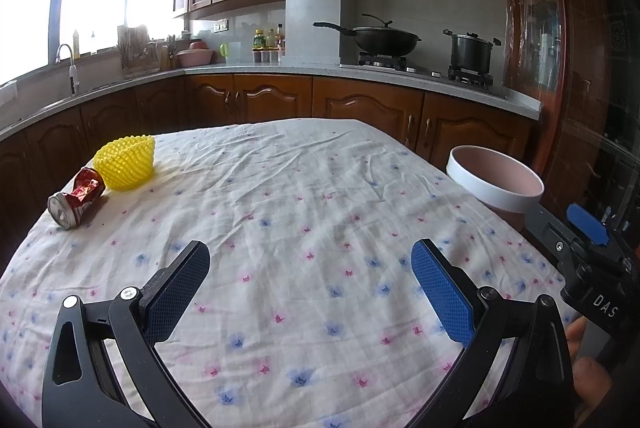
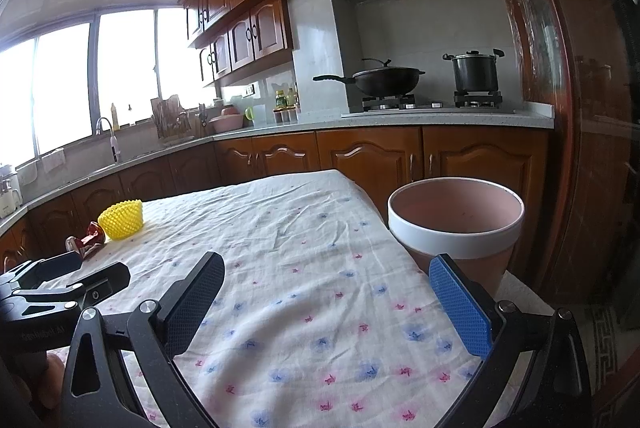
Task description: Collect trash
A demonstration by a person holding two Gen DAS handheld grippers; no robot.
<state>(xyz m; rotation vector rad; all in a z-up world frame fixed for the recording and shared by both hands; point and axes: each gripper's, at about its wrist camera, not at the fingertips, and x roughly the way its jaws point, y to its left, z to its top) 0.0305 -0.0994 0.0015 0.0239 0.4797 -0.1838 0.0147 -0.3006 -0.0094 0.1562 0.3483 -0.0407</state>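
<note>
A crushed red can (image 1: pixel 78 197) lies on its side at the table's far left edge, touching a yellow foam fruit net (image 1: pixel 127 162) just behind it. Both show small in the right wrist view, the can (image 2: pixel 86 243) and the net (image 2: pixel 121 219). A pink bin with a white rim (image 1: pixel 494 180) stands off the table's right side, close in front of my right gripper (image 2: pixel 326 270). My left gripper (image 1: pixel 310 260) hovers open over the floral cloth (image 1: pixel 304 212), well right of the can. Both grippers hold nothing.
Wooden cabinets and a grey counter (image 1: pixel 280 70) wrap around behind the table. A wok (image 1: pixel 382 38) and a pot (image 1: pixel 471 52) sit on the stove. The other gripper's black body (image 1: pixel 588 252) shows at the right; a hand (image 1: pixel 586 368) is below it.
</note>
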